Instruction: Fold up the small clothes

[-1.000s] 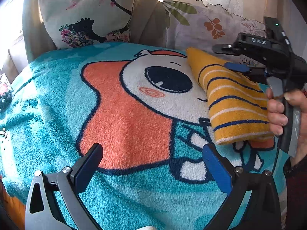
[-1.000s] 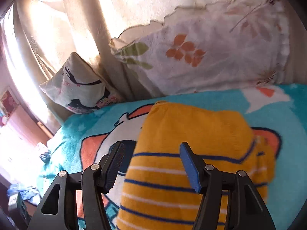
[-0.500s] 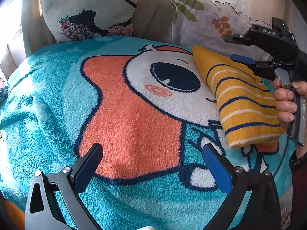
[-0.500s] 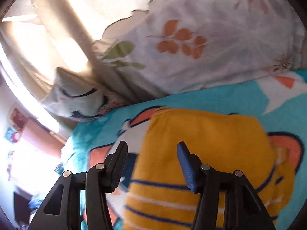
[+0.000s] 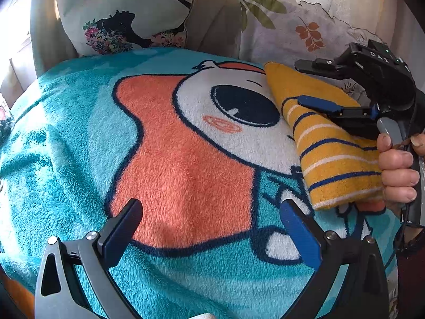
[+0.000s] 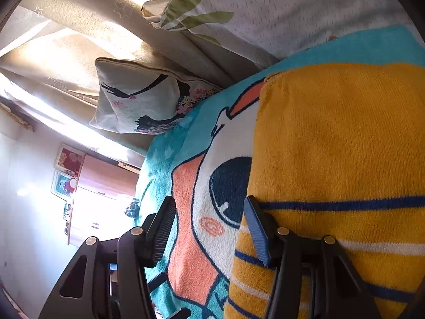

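Observation:
A folded yellow garment with blue and white stripes [image 5: 332,143] lies at the right side of a turquoise cartoon blanket [image 5: 79,164]. It fills the right of the right wrist view [image 6: 340,143]. My right gripper [image 5: 305,82] is open and tilted on its side; its lower finger [image 5: 318,105] rests on the garment's top, the upper one hangs above it. In its own view [image 6: 209,223] the right finger sits on the cloth. My left gripper [image 5: 209,226] is open and empty, low over the blanket's front, apart from the garment.
A printed cushion [image 5: 124,13] and a leaf-patterned pillow [image 5: 305,29] lean against beige curtains [image 5: 212,8] behind the blanket. A wooden cabinet [image 6: 106,178] and wall pictures stand far left in the right wrist view.
My right gripper has rolled onto its side and moved left toward the garment's left edge. The left gripper has drifted slightly; the garment has not moved.

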Demonstrator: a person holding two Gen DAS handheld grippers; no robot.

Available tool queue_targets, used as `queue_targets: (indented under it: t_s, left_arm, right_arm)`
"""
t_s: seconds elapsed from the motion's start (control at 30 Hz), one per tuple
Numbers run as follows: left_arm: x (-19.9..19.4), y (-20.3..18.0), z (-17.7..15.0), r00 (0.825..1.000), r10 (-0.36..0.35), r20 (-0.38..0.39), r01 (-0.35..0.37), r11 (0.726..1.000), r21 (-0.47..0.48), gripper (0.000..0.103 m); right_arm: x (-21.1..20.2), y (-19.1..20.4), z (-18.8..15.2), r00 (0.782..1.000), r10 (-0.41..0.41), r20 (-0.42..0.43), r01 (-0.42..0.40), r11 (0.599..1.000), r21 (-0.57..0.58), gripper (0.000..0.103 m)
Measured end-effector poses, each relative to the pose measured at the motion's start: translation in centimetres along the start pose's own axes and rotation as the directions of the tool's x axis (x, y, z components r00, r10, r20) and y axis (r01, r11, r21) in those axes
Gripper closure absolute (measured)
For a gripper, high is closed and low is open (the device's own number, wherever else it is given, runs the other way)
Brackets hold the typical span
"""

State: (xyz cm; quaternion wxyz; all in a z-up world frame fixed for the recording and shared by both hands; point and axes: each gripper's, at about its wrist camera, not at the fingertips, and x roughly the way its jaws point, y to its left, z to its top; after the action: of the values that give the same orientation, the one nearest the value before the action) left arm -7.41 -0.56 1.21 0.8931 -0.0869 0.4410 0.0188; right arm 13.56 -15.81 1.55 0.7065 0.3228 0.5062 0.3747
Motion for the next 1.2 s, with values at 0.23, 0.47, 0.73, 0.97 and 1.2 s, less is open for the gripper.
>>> queue_targets:
  t_s: [0.23, 0.47, 0.73, 0.97, 1.2]
  left_arm:
    - [-0.5, 0.2, -0.1, 1.0, -0.005, 0.01, 0.005, 1.0, -0.014, 0.0]
    - [-1.3, -0.8, -0.4, 1.0, -0.007, 0.025, 0.007, 1.0, 0.008, 0.0]
    - [-3.1, -1.8, -1.0, 0.995, 0.033, 0.094, -0.035, 0.999, 0.019, 0.0]
    - [-4.1, -3.4, -1.8, 0.992, 0.014, 0.124, -0.019, 0.999, 0.039, 0.0]
    - [-3.8, -6.5, -3.5, 0.994, 0.014, 0.106, -0.031, 0.988, 0.152, 0.0]
  right_arm:
    - [-3.5, -1.8, -5.8, 0.991, 0.133, -0.017, -0.132, 0.988, 0.074, 0.045]
    - [-6.4, -2.7, -10.3, 0.984, 0.176, -0.016, -0.173, 0.978, 0.119, 0.038]
    - [-8.8, -2.2, -13.9, 0.998, 0.016, 0.061, -0.018, 0.999, 0.043, 0.03]
    - [-12.5, 1.5, -16.5, 0.849, -0.402, 0.344, 0.462, 0.88, -0.112, 0.028]
    - [-13.7, 2.6, -17.1, 0.827, -0.382, 0.412, 0.464, 0.878, -0.118, 0.026]
